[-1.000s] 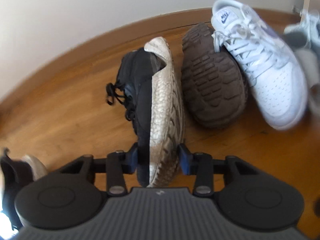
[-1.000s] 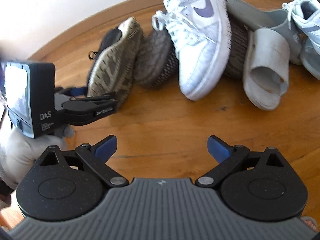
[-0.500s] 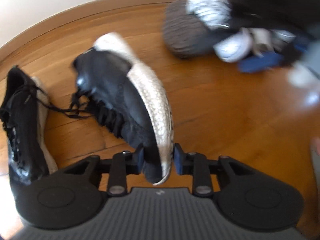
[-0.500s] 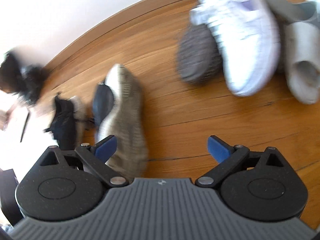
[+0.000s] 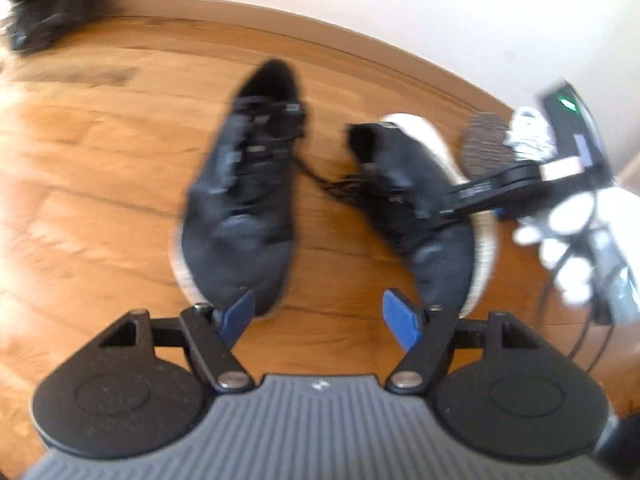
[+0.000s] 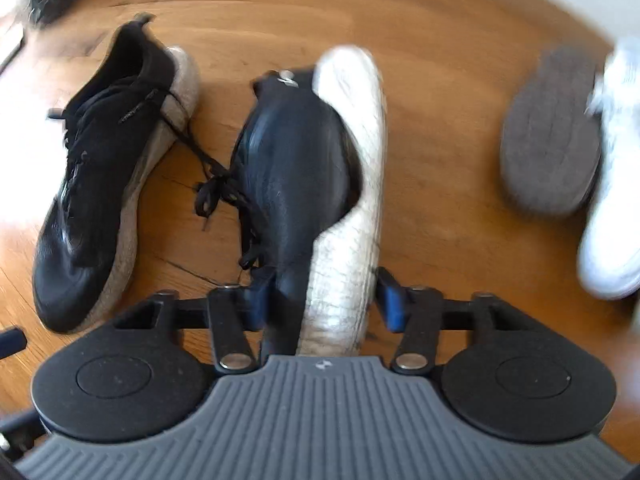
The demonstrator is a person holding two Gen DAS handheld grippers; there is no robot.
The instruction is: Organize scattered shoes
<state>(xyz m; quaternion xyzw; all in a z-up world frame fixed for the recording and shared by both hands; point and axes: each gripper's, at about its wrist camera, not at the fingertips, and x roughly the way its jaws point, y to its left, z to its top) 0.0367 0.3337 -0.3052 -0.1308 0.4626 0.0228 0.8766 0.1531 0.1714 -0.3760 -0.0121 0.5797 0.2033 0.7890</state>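
Two black sneakers with white soles lie on the wooden floor. The left one [image 5: 240, 196] [image 6: 104, 176] stands upright. The right one [image 5: 424, 208] [image 6: 316, 188] is tipped on its side, sole to the right. My right gripper [image 6: 320, 300] has its jaws around the toe of this tipped sneaker, pads against both sides. It also shows in the left wrist view [image 5: 500, 188] reaching over that sneaker. My left gripper [image 5: 320, 316] is open and empty, just in front of the toes of both sneakers.
A grey-soled shoe [image 6: 552, 136] [image 5: 488, 140] and a white sneaker [image 6: 616, 184] lie to the right. The wall and skirting board [image 5: 320, 44] run behind the shoes. A dark fuzzy object [image 5: 44, 12] sits at the far left corner.
My left gripper has let go of the tipped black sneaker and opened, backing off. My right gripper has swung left and closed around that sneaker's toe, beside the other black sneaker.
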